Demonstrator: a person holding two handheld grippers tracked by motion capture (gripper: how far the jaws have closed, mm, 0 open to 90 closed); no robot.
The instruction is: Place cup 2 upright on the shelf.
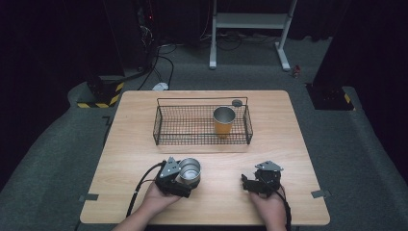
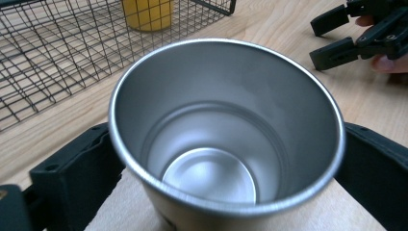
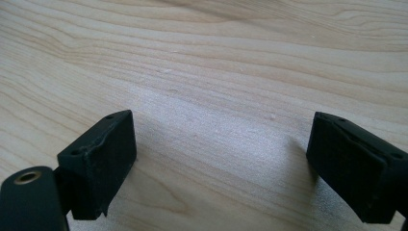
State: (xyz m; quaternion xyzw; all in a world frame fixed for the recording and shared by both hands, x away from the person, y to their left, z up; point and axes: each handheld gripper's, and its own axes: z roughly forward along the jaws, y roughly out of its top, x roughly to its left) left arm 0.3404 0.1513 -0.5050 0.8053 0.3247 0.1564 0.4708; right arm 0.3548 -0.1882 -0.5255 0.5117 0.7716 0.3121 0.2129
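An empty steel cup (image 1: 189, 171) (image 2: 226, 139) stands upright between the jaws of my left gripper (image 1: 188, 179) (image 2: 226, 163), which is shut on its sides near the table's front left. Farther back, a black wire basket (image 1: 155, 126) (image 2: 57, 53) holds an upright yellow cup with a steel inside (image 1: 223, 122) (image 2: 146, 14) at its right end. My right gripper (image 1: 248, 183) (image 3: 221, 159) (image 2: 337, 36) rests low over bare wood at the front right. It is open with nothing between its jaws.
The wooden table (image 1: 139, 149) has bare wood between the basket and the two grippers. A small dark round object (image 1: 236, 102) lies just behind the basket's far right corner. Grey carpet, cables and a white frame lie beyond the table.
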